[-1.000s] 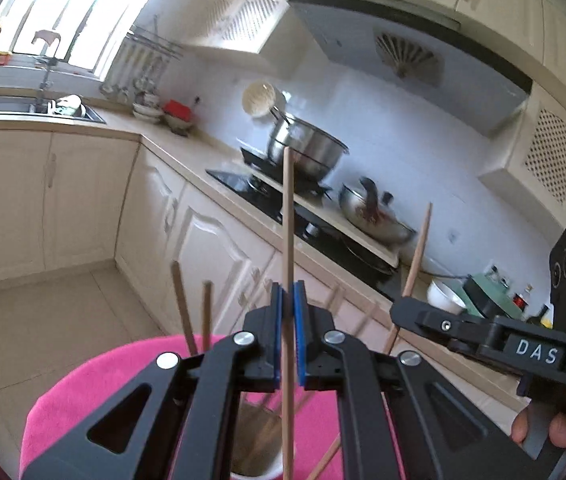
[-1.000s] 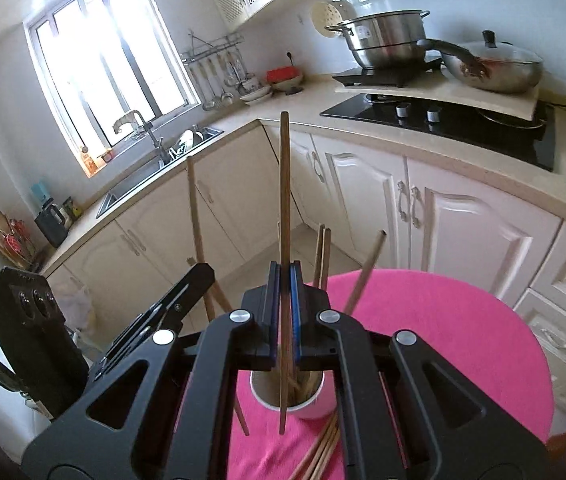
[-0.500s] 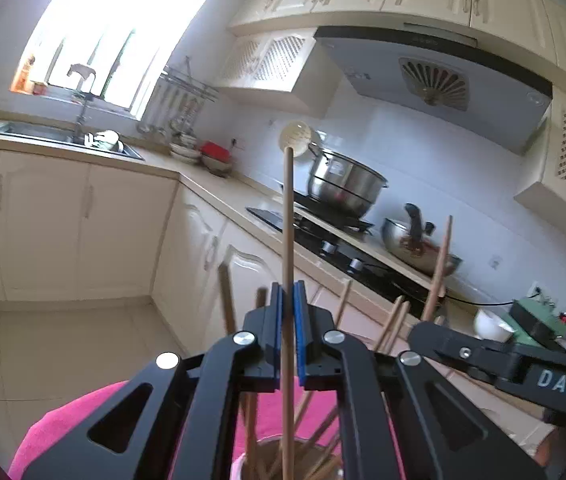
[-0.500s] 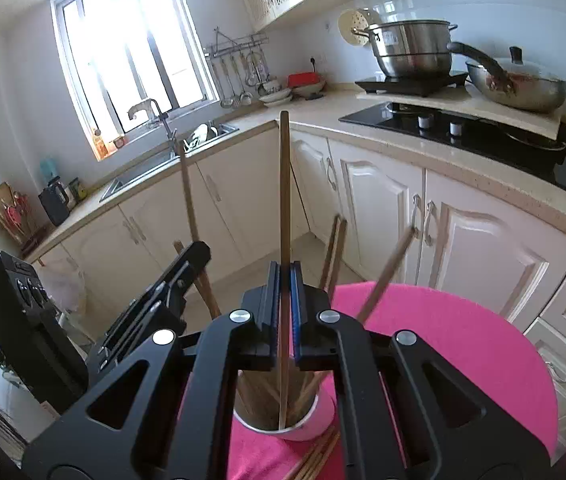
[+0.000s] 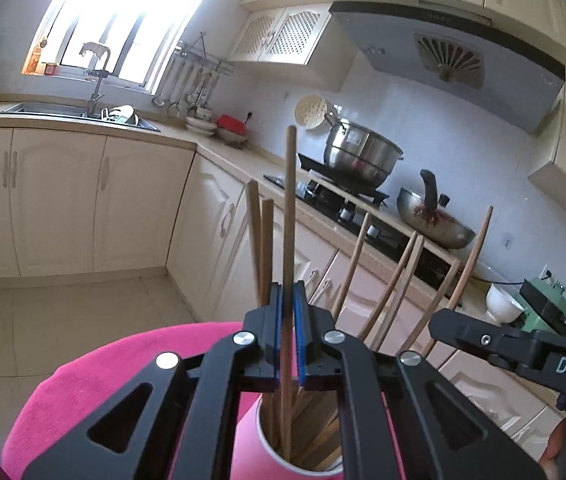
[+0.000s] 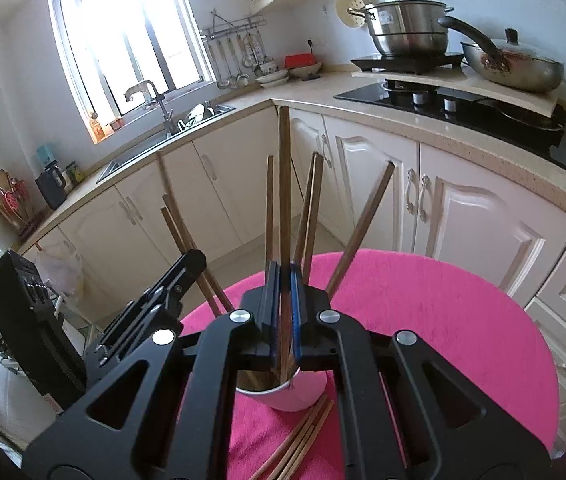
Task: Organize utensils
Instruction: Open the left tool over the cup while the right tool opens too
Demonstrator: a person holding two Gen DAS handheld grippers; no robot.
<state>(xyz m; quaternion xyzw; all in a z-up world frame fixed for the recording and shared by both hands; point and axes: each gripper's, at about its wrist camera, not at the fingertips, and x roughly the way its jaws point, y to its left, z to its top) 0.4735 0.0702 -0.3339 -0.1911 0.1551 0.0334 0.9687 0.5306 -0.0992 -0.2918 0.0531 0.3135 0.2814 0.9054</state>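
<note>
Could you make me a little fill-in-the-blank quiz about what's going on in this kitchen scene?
1. Each gripper's jaws are shut on a single ____.
2. Both held sticks reach down into a white ____.
3. The cup stands on a ____ cloth.
4. More chopsticks lie loose on the cloth beside the ____.

Missing words: chopstick; cup; pink; cup

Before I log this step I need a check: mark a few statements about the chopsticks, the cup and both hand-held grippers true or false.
1. Each hand-held gripper, left and right, is shut on one chopstick. True.
2. The left's chopstick has its lower end inside the cup. True.
3. The cup is empty. False: several chopsticks stand in it.
4. No chopsticks lie on the pink cloth. False: loose chopsticks lie beside the cup.
</note>
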